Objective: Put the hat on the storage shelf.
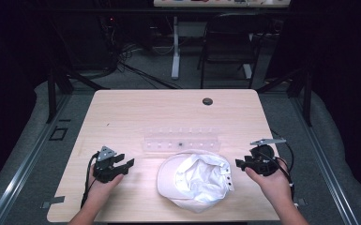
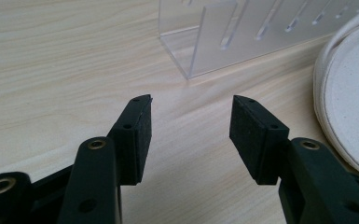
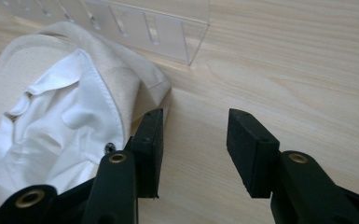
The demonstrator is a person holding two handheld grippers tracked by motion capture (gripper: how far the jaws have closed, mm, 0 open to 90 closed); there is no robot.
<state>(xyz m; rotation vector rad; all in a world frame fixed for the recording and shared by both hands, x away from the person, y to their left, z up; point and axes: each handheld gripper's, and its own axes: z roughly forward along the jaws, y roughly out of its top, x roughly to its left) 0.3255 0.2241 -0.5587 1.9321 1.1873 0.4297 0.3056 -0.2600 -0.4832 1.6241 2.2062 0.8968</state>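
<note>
two claws: both are sitting spread with nothing between the jaws, left claw (image 1: 127,165) and right claw (image 1: 240,162) flanking the cap
left claw surroundings: it is hovering over bare counter (image 1: 122,112), cap brim showing at its right
cap (image 1: 194,180): it is lying upside down at the counter's near middle, touching the clear acrylic rack (image 1: 180,142) behind it
handling: likely light, soft, floppy at the crown; the brim (image 2: 340,102) looks stiffer, so it is offering the surer pinch
</note>
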